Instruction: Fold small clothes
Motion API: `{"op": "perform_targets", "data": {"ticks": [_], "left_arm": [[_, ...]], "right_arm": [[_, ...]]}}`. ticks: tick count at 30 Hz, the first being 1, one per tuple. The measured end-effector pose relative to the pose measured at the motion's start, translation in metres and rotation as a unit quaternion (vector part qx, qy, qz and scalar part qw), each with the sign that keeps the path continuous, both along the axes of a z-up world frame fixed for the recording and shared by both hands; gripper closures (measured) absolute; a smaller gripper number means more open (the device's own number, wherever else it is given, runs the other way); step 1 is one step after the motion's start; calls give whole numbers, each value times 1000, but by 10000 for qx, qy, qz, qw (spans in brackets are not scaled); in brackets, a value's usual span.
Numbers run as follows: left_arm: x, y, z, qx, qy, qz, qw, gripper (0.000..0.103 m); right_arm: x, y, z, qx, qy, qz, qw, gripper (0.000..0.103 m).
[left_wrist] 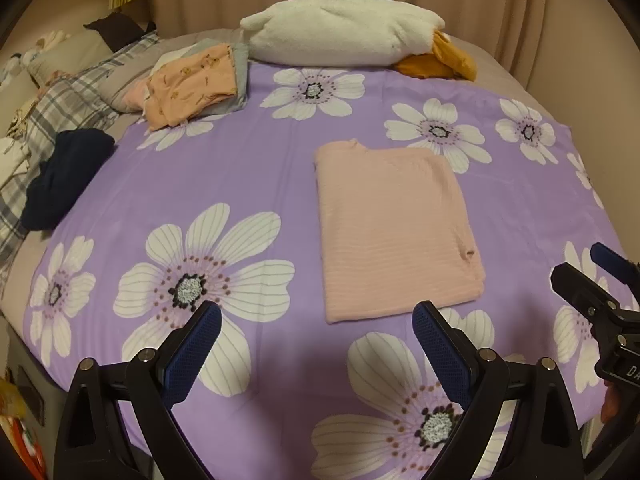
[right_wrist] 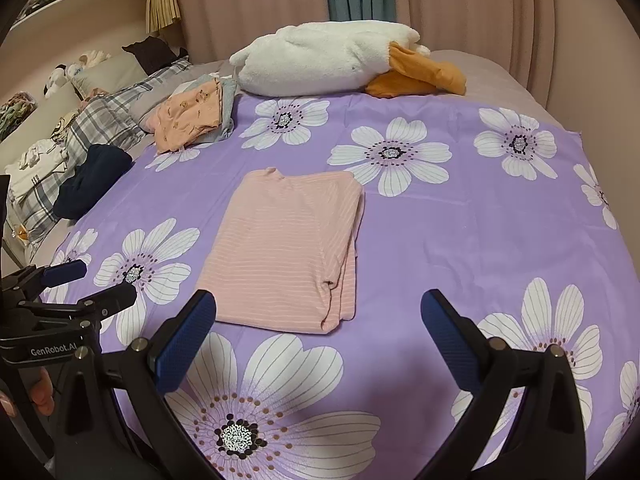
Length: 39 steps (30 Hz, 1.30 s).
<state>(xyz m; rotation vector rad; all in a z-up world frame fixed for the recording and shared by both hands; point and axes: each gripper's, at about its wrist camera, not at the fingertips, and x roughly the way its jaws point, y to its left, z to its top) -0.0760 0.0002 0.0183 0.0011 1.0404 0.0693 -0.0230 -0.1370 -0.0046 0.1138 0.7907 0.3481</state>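
Pink shirt [left_wrist: 394,228]: laid flat as a tidy rectangle near the middle of the purple floral sheet [left_wrist: 248,184], collar end away from the cameras, doubled layers visible along its right edge.
Step in hand: the side folds are judged done; a final fold across the length, or a move to the pile, is judged to remain.
Left gripper [left_wrist: 316,354]: held spread wide above the sheet, nothing grasped, just short of the shirt's near hem.
Right gripper [right_wrist: 318,348]: likewise held wide and empty, near the shirt's near right corner.
Next move: the near hem would need to be pinched at both corners, through every layer, and carried evenly toward the collar so the stacked edge is not skewed.
Folded stack [left_wrist: 192,84]: an orange printed piece over grey, set at the sheet's far left corner.
Dark navy garment [left_wrist: 66,178]: bunched at the left edge, seemingly unfolded.
Plush duck [left_wrist: 344,34]: lying across the far end of the bed.
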Motion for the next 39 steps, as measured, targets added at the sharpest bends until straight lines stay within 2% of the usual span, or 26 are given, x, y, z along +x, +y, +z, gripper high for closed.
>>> {"op": "perform_targets", "data": {"ticks": [39], "left_arm": [[6,-1,-5,-24,52,-103,9999,7]], "right_arm": [[1,10,-1,0,35,52,10000,0]]}}
